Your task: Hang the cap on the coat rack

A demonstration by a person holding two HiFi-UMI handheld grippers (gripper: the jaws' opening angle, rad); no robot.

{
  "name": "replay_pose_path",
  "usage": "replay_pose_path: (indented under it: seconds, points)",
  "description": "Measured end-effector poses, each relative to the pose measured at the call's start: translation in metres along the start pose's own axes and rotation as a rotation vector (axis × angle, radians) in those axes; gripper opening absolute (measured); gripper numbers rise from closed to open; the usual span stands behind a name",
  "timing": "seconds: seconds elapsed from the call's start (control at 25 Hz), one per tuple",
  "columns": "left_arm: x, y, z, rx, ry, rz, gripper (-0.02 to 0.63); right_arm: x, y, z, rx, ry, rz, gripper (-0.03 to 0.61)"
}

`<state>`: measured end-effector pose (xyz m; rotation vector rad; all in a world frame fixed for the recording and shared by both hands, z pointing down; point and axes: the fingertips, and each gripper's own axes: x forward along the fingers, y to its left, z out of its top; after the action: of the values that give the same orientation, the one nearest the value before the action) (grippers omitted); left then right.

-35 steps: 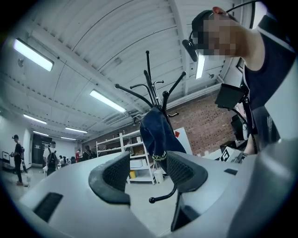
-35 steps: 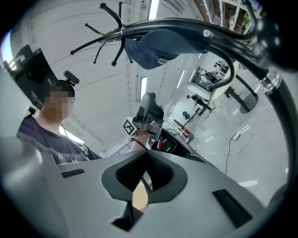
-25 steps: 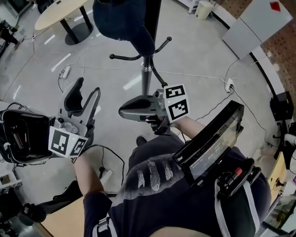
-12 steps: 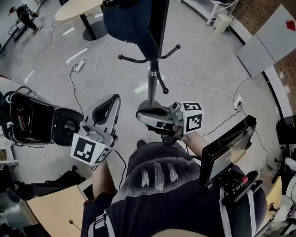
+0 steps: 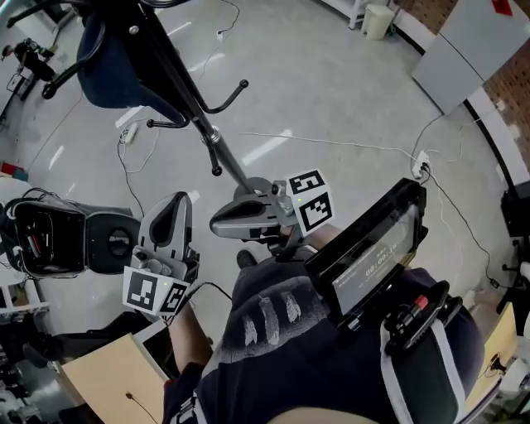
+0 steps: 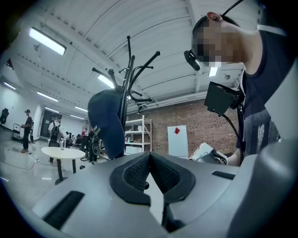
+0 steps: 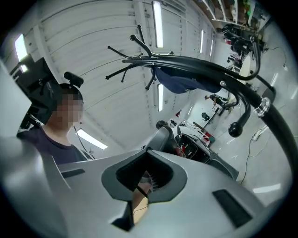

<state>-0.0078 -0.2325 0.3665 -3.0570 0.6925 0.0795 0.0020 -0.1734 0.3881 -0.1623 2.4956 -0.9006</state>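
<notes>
- head view: the cap [image 5: 112,70] hangs from an upper hook of the coat rack [image 5: 203,128] with nothing touching it
- a second ago the left gripper [image 5: 172,203] had its jaws spread; now they are pressed together on nothing
- the left gripper and the right gripper [image 5: 217,224] sit low by the person's body, well apart from the cap, so i judge the hanging done and the hands backing off
- head view, containers: an open black case [image 5: 45,240] lies on the floor at the left, its inside too dark to name anything (only a few red bits show)
- a pale bin [image 5: 379,21] stands far off at the top, and its contents can't be seen
- left gripper view: the jaws are closed flat against each other with nothing between them; beyond them the cap [image 6: 106,123] hangs beside the pole of the coat rack [image 6: 126,79]
- right gripper view: these jaws are together too, and empty; the cap [image 7: 179,83] hangs under the hooks, well beyond the tips, while the rack's pole [image 7: 209,69] sweeps across the top of the view
</notes>
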Motion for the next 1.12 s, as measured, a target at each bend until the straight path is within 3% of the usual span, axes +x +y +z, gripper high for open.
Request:
replay_pose_path:
  seconds: [0.44,0.68,0.88,1.12]
  points:
    - [-0.003,-0.029,-0.023,-0.049,0.117,0.085,0.006,-0.021,0.011,-0.004,0.102,-0.036,0.075,0.005]
    - [-0.016,-0.047,-0.037,-0.065,0.140,0.031,0.006,-0.017,0.013,-0.025,0.127,-0.042,0.038,0.005]
    - [-0.052,-0.063,-0.040,-0.073,0.117,-0.006,0.006,0.001,0.023,-0.054,0.130,-0.014,0.002,0.005]
    - [-0.125,-0.067,-0.037,-0.136,0.065,0.048,0.006,0.037,0.049,-0.105,0.139,0.048,-0.018,0.005]
